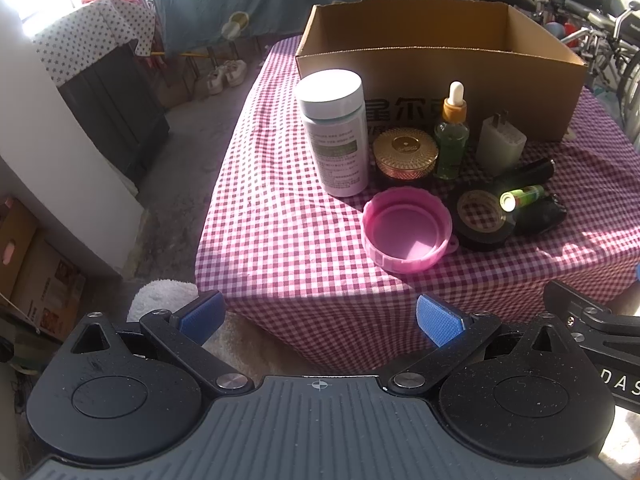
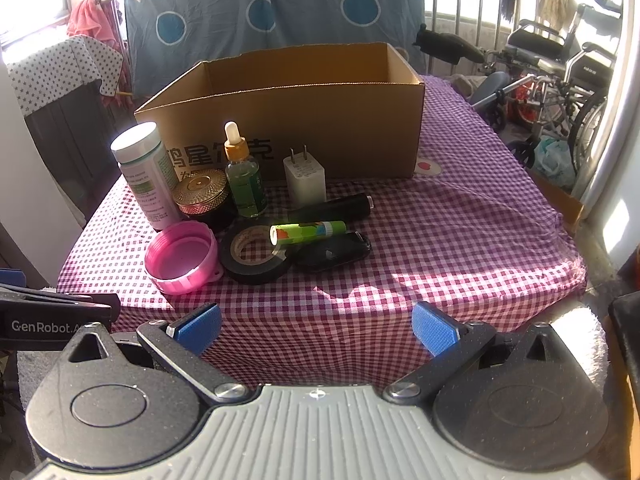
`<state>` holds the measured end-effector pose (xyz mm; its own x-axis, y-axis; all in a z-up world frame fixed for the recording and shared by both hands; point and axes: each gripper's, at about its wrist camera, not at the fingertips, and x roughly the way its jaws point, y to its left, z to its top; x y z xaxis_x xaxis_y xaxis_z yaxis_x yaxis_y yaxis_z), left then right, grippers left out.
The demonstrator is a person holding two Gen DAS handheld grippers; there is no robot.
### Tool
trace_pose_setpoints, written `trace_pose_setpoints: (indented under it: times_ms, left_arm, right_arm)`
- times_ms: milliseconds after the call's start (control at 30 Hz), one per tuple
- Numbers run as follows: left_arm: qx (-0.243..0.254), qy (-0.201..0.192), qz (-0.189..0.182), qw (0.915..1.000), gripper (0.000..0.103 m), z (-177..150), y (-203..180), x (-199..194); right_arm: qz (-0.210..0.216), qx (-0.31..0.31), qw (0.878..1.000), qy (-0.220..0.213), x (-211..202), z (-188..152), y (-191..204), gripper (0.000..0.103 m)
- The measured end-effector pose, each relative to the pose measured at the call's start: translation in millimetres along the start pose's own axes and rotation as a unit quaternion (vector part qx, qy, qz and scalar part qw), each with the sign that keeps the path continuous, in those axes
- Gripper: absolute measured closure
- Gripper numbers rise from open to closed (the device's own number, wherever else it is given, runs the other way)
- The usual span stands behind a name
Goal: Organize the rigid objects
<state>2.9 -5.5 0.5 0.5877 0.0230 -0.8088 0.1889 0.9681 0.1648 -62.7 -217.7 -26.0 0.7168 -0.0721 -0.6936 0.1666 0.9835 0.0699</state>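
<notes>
while both grippers hang off the near edge of the table (image 2: 440, 240), each one has its jaws spread wide with nothing between them. the left gripper (image 1: 320, 320) shows its blue pads (image 1: 438, 320) over the front hem of the checked cloth (image 1: 280, 220), and the right gripper (image 2: 316, 326) is in the same pose a little more to the right.

closest on the cloth lies a pink lid (image 2: 182, 258), open side up. just right of it, a black tape roll (image 2: 256, 256) lies flat. a green tube (image 2: 308, 232) lies across the far right side of the roll, its white end over the hole. right of the roll is a flat black thing (image 2: 334, 252), maybe a key fob, i cannot tell. behind the tube lies a black cylinder (image 2: 340, 208) on its side.

further back is a row of upright things. a white bottle (image 2: 144, 176) is at the left, next comes a low gold jar (image 2: 200, 196), then a dropper bottle (image 2: 244, 180) with green liquid, then a white charger (image 2: 304, 180) with prongs up. the jar is just beside the two bottles.

behind the row is a box (image 2: 320, 120) of cardboard, open at the top, with printing on its front wall. what is visible of its inside is bare walls; its floor is hidden. beyond the table hangs a blue sheet (image 2: 280, 8) with circles, and wheelchairs (image 2: 560, 76) are at the right.
</notes>
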Motion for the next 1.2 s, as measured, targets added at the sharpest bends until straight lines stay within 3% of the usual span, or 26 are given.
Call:
trace_pose_setpoints:
  times_ms: [1200]
  left_arm:
    - [-0.004,0.018,0.001,0.9998,0.001,5.2,0.9,10.5]
  right_arm:
    - [0.005,-0.008,1.0,0.0,7.9,8.2,4.1,0.0]
